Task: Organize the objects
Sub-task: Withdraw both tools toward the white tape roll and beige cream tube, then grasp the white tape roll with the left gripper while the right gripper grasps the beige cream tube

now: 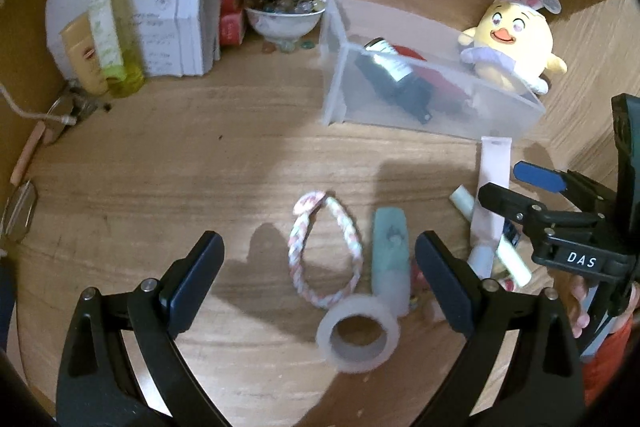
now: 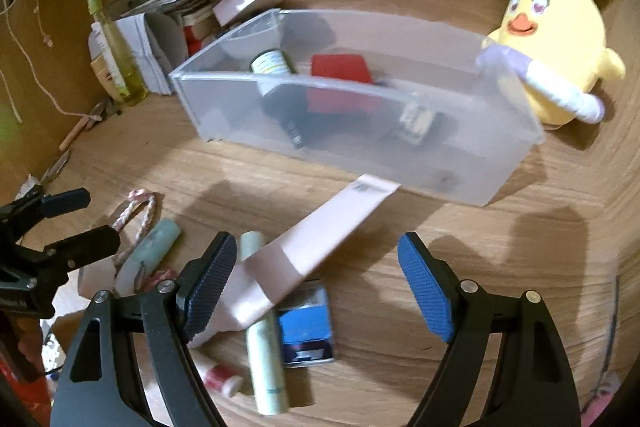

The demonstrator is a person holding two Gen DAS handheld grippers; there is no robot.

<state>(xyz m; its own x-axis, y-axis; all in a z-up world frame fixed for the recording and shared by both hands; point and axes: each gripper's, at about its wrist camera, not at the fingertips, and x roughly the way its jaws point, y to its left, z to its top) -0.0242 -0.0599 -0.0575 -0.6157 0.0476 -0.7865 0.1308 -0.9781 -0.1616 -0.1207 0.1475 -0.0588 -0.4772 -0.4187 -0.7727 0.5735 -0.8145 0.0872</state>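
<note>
A clear plastic bin (image 1: 336, 95) (image 2: 224, 107) stands on the wooden desk, holding a dark bottle (image 1: 394, 67) (image 2: 276, 67) and a red item (image 2: 340, 67). My left gripper (image 1: 320, 279) is open above a braided pink-white loop (image 1: 320, 251), a pale green tube (image 1: 390, 251) and a tape roll (image 1: 358, 335). My right gripper (image 2: 320, 283) is open over a pink tube (image 2: 320, 243) (image 1: 492, 187), a light green stick (image 2: 266, 355) and a blue tin (image 2: 306, 327). It also shows in the left wrist view (image 1: 516, 187).
A yellow chick plush with bunny ears (image 1: 508, 39) (image 2: 552, 39) sits right of the bin. At back left stand a green bottle (image 1: 108, 23) (image 2: 116, 55), white boxes (image 1: 176, 19) and a bowl of marbles (image 1: 284, 19). A wooden wall runs behind.
</note>
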